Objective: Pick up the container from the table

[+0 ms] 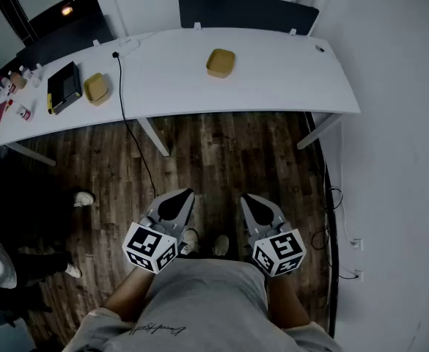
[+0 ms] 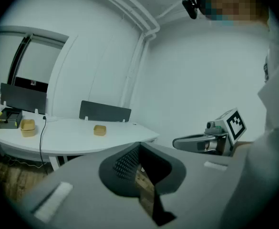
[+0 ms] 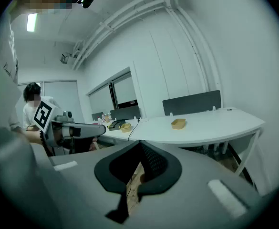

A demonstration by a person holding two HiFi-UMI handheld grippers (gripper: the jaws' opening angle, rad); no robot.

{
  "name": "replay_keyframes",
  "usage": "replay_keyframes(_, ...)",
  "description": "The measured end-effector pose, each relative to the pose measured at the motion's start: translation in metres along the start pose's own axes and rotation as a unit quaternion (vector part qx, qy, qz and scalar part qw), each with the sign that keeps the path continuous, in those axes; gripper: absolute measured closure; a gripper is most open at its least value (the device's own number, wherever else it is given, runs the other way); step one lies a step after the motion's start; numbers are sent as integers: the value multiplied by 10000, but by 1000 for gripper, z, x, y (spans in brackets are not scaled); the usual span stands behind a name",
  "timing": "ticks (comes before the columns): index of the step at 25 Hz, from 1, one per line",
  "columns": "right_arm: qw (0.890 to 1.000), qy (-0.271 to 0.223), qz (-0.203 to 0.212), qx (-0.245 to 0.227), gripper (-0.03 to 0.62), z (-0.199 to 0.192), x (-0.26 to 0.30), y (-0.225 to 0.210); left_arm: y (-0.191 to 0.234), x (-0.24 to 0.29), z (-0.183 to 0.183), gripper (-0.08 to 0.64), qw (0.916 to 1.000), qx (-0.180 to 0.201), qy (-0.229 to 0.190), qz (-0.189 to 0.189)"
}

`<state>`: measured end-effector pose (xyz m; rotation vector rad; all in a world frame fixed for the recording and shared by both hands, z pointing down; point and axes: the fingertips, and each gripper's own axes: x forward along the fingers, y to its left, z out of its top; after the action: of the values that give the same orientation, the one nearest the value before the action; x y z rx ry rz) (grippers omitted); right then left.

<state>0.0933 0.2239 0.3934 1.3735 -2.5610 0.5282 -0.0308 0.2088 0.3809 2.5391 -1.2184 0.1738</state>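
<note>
A shallow yellow container (image 1: 221, 62) sits on the white table (image 1: 273, 79), towards its far middle; it also shows small in the left gripper view (image 2: 99, 130) and the right gripper view (image 3: 178, 123). A second yellow container (image 1: 97, 89) lies further left. Both grippers hang low over the wooden floor, close to the person's body and well short of the table. My left gripper (image 1: 182, 194) (image 2: 140, 147) is shut with nothing in it. My right gripper (image 1: 249, 199) (image 3: 140, 144) is shut and empty too.
A black cable (image 1: 126, 116) runs off the table's front edge to the floor. A black box (image 1: 64, 86) and small bottles (image 1: 16, 79) stand at the table's left. A dark screen (image 1: 247, 11) backs the table. Another person's shoe (image 1: 83, 198) is at left; a wall outlet (image 1: 357, 244) at right.
</note>
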Motion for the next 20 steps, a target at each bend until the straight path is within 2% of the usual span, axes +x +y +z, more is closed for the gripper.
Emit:
replay_keyframes(8, 10000, 36, 29, 31, 578, 5, 18, 11, 14, -6, 4, 558, 10000, -37, 30, -51)
replay_keyframes(12, 9999, -101, 39, 115, 577, 13, 26, 19, 26, -10, 7, 558, 10000, -4, 27, -60)
replay_keyframes(20, 9998, -144, -76, 108, 577, 14, 45, 40, 52, -23, 10, 558, 9998, -24, -11, -210)
